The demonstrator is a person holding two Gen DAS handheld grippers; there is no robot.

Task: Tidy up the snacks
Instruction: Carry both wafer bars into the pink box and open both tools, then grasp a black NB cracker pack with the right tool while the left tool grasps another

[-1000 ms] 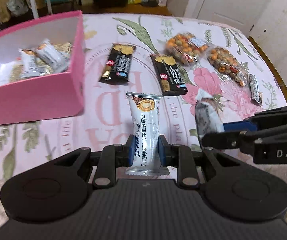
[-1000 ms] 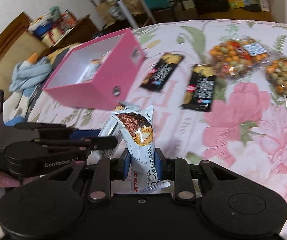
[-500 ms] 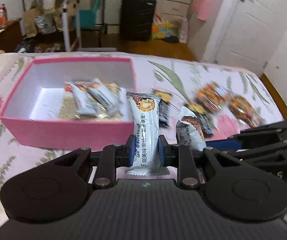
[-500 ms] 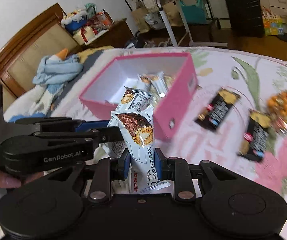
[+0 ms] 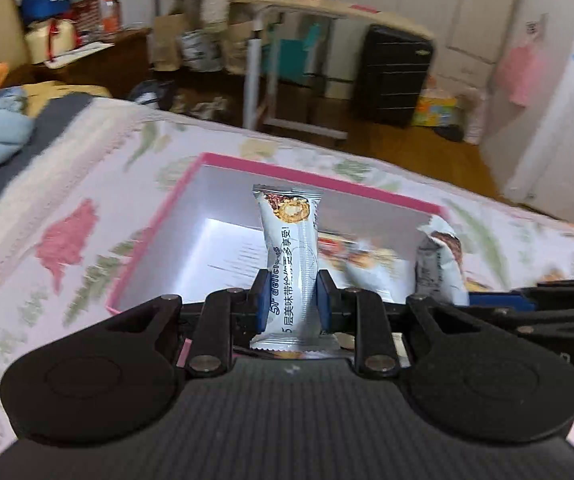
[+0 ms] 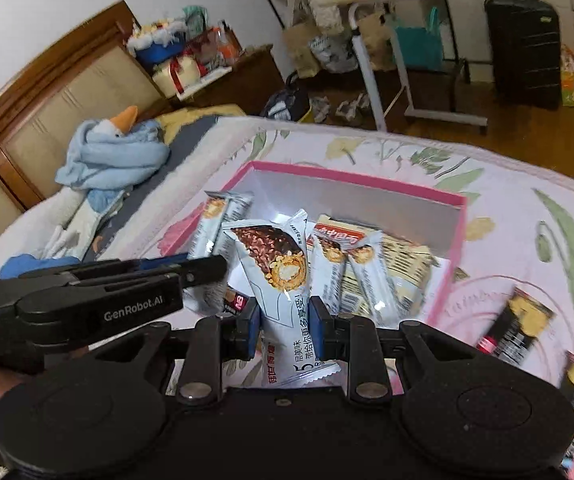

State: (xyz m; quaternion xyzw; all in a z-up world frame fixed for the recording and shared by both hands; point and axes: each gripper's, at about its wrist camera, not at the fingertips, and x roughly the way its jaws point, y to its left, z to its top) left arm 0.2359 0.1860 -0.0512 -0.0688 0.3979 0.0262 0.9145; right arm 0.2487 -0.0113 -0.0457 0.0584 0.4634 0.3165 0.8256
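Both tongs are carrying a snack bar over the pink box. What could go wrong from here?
1. The two tongs are close side by side; the left tongs sit right beside the right snack bar, so they might bump on release.
2. The left snack bar is pinched near its lower end and stands tall, so it may swing or slip.
3. Wrappers already fill one side of the pink box; a bar dropped there might slide out.

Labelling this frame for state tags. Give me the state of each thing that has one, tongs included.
left tongs: shut on silver wafer bar, bar upright
right tongs: shut on brown-print wafer bar, upright
pink box: open, no lid visible, partly filled with snack packs
black snack packs: outside the box, lying on the floral cover
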